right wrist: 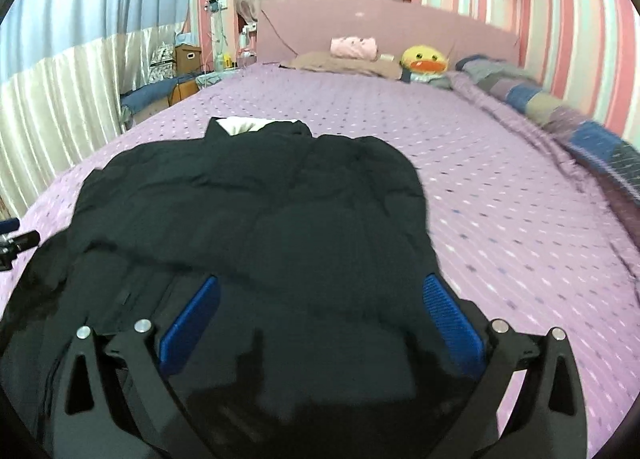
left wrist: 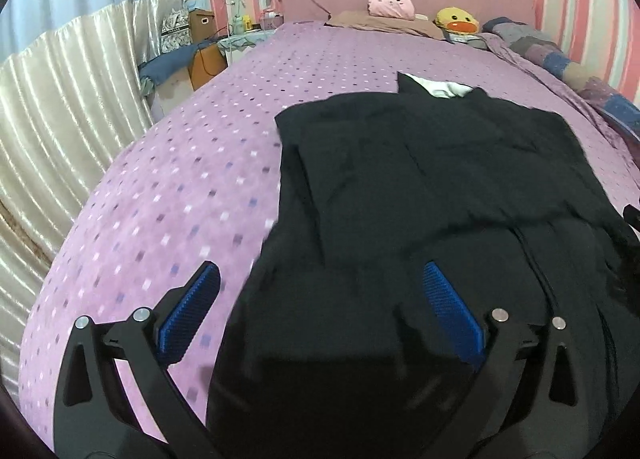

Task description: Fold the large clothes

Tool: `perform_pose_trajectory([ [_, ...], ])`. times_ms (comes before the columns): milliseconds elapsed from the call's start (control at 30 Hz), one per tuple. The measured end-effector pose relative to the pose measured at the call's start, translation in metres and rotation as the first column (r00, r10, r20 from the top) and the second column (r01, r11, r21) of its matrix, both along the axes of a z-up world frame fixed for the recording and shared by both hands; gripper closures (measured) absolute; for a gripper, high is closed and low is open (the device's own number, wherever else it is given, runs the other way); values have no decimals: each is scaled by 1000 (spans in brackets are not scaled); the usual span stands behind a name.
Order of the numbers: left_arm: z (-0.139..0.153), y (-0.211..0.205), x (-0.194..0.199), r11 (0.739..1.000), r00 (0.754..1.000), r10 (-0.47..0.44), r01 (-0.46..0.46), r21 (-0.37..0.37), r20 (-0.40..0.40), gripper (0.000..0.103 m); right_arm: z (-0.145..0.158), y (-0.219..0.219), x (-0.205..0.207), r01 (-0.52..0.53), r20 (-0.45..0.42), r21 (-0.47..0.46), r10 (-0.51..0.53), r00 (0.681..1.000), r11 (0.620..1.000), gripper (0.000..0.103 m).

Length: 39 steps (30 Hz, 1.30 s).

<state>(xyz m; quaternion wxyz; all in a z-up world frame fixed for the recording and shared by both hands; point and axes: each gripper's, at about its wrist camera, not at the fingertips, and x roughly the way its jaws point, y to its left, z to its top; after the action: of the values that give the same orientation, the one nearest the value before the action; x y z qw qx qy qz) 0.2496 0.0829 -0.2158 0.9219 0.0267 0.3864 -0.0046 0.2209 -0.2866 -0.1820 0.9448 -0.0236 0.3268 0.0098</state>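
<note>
My left gripper [left wrist: 320,311] has its blue ribbed pads [left wrist: 454,317] spread wide, nothing pinched between them. The left-side pad sits over the purple spotted bedspread [left wrist: 160,187], the right-side one over dark cloth; whether either touches the fabric, I cannot tell. Between them runs the near left edge of the black garment [left wrist: 400,179].

My right gripper [right wrist: 320,323] is just as wide open, both blue pads [right wrist: 454,323] over the black garment [right wrist: 260,211], holding nothing. Contact with the cloth is not clear here either.

The garment lies spread on the bed, close to me, its body rumpled, with a fold line crossing it. At its far end a collar stands up with white lining [left wrist: 438,87] showing inside. From the right wrist view, the tip of my other gripper peeks in at the far left edge.

Further out, at the pink headboard [right wrist: 400,23]: a brown pillow [right wrist: 344,63] with a pink folded cloth [right wrist: 354,47] on top, a yellow duck plush [right wrist: 424,59] beside it, and a patchwork quilt [right wrist: 560,115] bunched along the striped wall.
</note>
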Motion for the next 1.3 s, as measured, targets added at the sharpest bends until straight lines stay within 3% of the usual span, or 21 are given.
perform_pose_trajectory([
  [133, 10, 3, -48, 999, 1000, -30, 30, -39, 8, 3, 10, -2, -55, 28, 0, 31, -28, 1000, 999, 2],
  [400, 7, -5, -114, 999, 999, -50, 50, -21, 3, 3, 10, -5, -122, 71, 3, 48, -71, 997, 996, 2],
  [733, -2, 8, -163, 998, 1000, -13, 12, -63, -23, 3, -7, -4, -196, 121, 31, 44, -122, 992, 992, 2],
  [933, -20, 10, -194, 999, 999, -34, 34, -32, -23, 3, -25, -14, -240, 178, 37, 48, -179, 983, 983, 2],
  [1100, -26, 26, -214, 997, 1000, 11, -10, -82, 11, 3, -40, -27, -261, 219, 22, 64, -220, 975, 974, 2],
  [1300, -39, 32, -224, 998, 999, 16, -18, -68, -28, 3, -48, -38, -277, 229, -10, 39, -229, 973, 973, 2],
])
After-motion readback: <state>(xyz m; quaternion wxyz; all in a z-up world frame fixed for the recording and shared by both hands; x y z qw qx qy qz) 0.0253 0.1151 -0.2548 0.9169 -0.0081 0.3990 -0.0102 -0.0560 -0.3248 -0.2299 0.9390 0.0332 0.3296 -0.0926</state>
